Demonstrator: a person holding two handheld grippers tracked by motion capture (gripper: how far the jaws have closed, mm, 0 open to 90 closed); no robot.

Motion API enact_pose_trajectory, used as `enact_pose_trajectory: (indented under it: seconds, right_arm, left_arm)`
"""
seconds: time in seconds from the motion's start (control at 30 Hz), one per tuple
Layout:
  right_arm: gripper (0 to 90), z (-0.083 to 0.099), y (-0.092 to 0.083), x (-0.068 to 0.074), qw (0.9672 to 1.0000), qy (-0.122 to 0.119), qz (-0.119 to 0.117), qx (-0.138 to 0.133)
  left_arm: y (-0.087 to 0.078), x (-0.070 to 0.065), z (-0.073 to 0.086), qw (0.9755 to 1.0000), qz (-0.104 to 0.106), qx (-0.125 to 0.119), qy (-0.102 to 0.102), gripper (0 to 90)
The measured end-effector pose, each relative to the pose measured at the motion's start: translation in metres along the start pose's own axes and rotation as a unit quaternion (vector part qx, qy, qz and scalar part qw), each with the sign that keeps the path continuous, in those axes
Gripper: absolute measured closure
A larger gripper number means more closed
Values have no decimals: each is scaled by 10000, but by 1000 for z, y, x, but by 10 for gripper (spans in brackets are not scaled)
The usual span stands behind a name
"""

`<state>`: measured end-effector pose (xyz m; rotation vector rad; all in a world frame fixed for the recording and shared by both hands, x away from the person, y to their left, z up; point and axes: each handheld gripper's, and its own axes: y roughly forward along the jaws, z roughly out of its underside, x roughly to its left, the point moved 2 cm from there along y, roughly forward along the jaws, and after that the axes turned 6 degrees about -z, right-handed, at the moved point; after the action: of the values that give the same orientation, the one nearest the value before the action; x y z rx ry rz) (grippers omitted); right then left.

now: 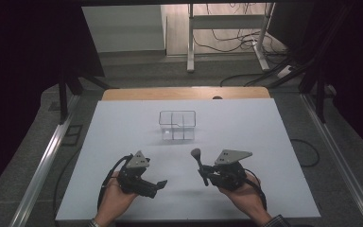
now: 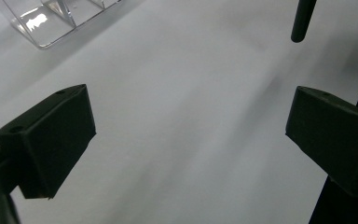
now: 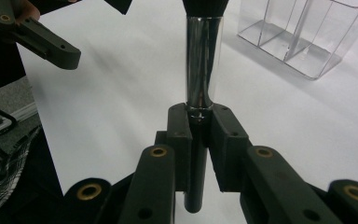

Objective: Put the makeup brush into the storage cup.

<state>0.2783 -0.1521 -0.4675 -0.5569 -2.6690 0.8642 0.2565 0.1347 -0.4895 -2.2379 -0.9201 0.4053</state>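
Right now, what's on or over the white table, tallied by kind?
Makeup brush, held upright in the right tongs: 1
Clear divided organizer: 1
Hand-held tongs, counting the open left tongs: 2
Total: 4

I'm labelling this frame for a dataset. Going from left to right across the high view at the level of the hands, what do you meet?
Left gripper, jaws open and empty → makeup brush, standing up from the right gripper → right gripper, shut on the brush's handle.
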Motion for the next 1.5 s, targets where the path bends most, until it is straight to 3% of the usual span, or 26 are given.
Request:
enact_pose_trajectory:
  seconds: [0.27, 0.4, 0.57, 1.0, 1.13, 1.5]
  right_arm:
    - [781, 0, -3, -4, 10000, 52, 50, -50]
    - [781, 0, -5, -5, 9999, 62, 70, -71]
    - [781, 0, -6, -7, 9999, 65, 75, -88]
    - [781, -1, -9, -12, 9997, 67, 153, -164]
    - [781, -1, -9, -12, 9997, 58, 163, -184]
    - [781, -5, -7, -10, 9997, -13, 143, -174]
  left_arm:
    - [-5, 8, 9, 9999, -17, -49, -103, 9]
    - [-9, 11, 14, 9998, -131, -20, -127, 4]
    - [-14, 14, 23, 9997, -45, -9, -219, 0]
    - [-27, 20, 40, 9996, -218, -69, -166, 0]
    - [-30, 18, 45, 9999, -77, -96, -82, 0]
    - [-38, 22, 55, 9995, -232, -8, -204, 0]
